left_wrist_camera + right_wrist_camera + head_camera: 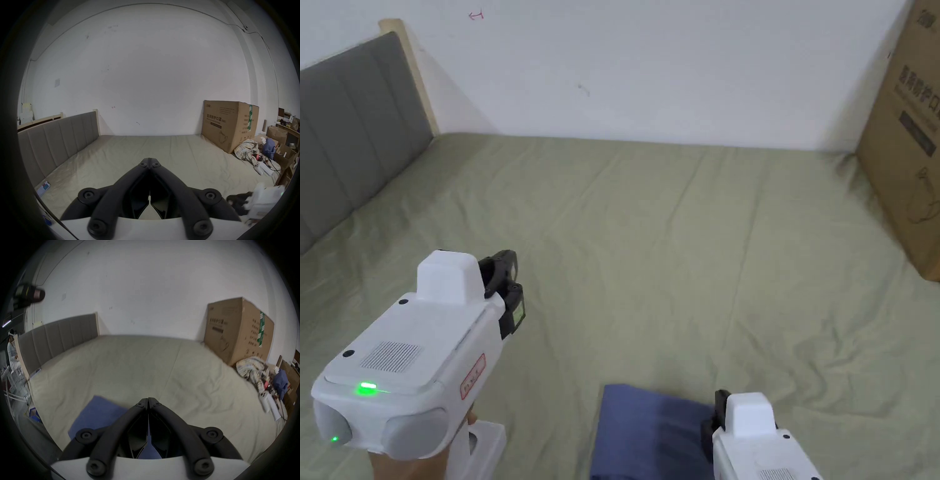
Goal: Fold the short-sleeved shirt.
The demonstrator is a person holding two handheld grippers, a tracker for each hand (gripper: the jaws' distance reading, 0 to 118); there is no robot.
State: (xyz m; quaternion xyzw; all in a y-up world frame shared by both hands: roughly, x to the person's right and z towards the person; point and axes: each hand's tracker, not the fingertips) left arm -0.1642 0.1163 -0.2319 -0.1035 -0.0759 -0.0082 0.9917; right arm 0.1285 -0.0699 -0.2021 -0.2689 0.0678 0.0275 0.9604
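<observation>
The blue short-sleeved shirt (650,434) lies folded into a flat rectangle near the front edge of the bed; in the right gripper view the shirt (99,413) sits low and left, partly under the jaws. My left gripper (509,284) is held up over the sheet, well left of the shirt, with its jaws (149,160) closed together and nothing between them. My right gripper (720,412) hovers at the shirt's right edge; its jaws (148,400) meet tip to tip and hold nothing.
An olive-green sheet (675,250) covers the bed. A grey headboard (344,137) runs along the left and a white wall along the back. A large cardboard box (909,131) stands at the right. Beyond the box lies a pile of clothes (253,369) and clutter.
</observation>
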